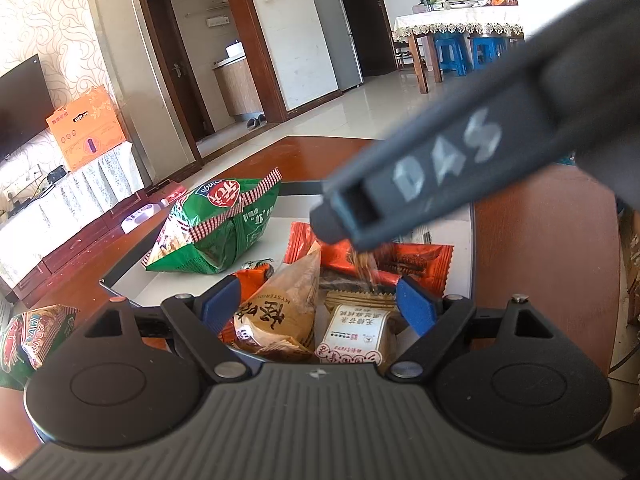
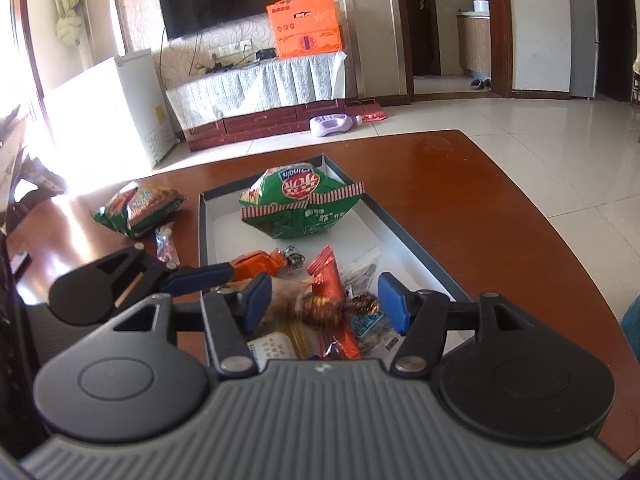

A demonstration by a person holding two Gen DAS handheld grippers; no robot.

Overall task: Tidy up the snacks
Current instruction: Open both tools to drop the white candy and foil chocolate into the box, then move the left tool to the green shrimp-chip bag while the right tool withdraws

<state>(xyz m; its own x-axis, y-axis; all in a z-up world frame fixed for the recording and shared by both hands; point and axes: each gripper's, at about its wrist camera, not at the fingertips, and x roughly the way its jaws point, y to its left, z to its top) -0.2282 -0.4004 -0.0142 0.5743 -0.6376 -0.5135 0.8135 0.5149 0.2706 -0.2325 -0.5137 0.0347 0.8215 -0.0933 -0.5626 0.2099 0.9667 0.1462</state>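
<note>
Right wrist view: right gripper (image 2: 325, 306) with jaws apart, a blurred gold-brown candy (image 2: 320, 310) between them untouched, above the white tray (image 2: 404, 236) holding the green snack bag (image 2: 298, 206); left gripper (image 1: 316, 306) spread wide over tray snacks, holding nothing

Left gripper (image 1: 316, 304) gapes above tray (image 1: 132, 280) snacks; green bag (image 1: 216, 228) lies beyond.

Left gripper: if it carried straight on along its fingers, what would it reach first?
Most likely the tan wrapped pastry lying between the open left gripper fingers in the white tray, with the small white-labelled packet beside it. Depth is hard to judge here.
</note>
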